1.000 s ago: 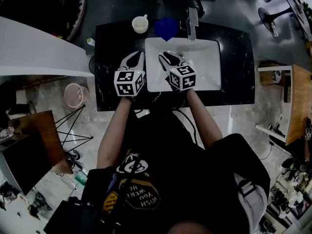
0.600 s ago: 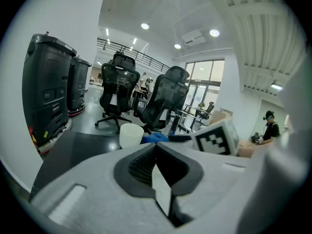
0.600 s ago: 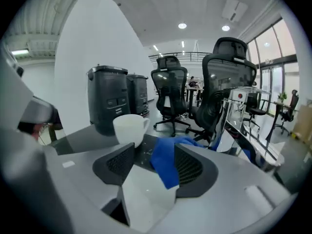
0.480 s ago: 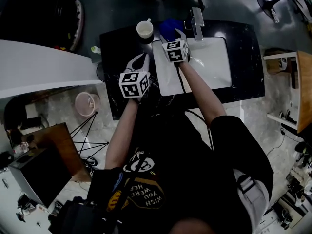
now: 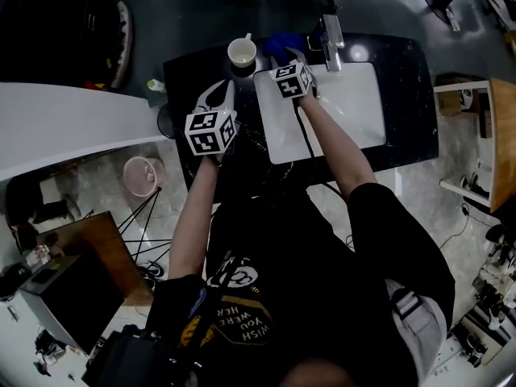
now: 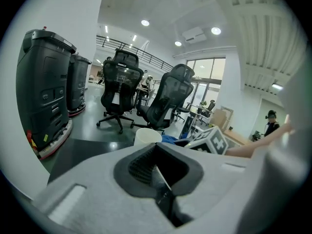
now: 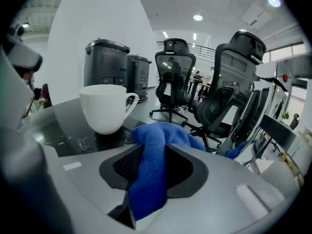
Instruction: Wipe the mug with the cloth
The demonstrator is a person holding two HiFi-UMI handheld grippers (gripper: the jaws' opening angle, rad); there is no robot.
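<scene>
A white mug (image 5: 242,52) stands upright at the back of the black counter (image 5: 395,71), with a blue cloth (image 5: 282,43) heaped just right of it. My right gripper (image 5: 286,56) reaches into that cloth. In the right gripper view its jaws have just been closing, and a fold of the cloth (image 7: 153,174) is pinched between the pads of the right gripper (image 7: 151,177), with the mug (image 7: 105,106) to the left beyond. My left gripper (image 5: 222,89) hovers in front of the mug, shut and holding nothing. In the left gripper view the left gripper (image 6: 156,168) points toward the mug (image 6: 147,135).
A white sink basin (image 5: 339,111) with a chrome faucet (image 5: 330,40) fills the counter's right half. A white curved counter (image 5: 64,111) lies to the left, with a pink bin (image 5: 143,174) on the floor. Office chairs (image 7: 229,87) stand beyond the counter.
My right gripper moved from over the sink to the counter's back and took hold of the blue cloth. My left gripper shifted a little toward the mug.
</scene>
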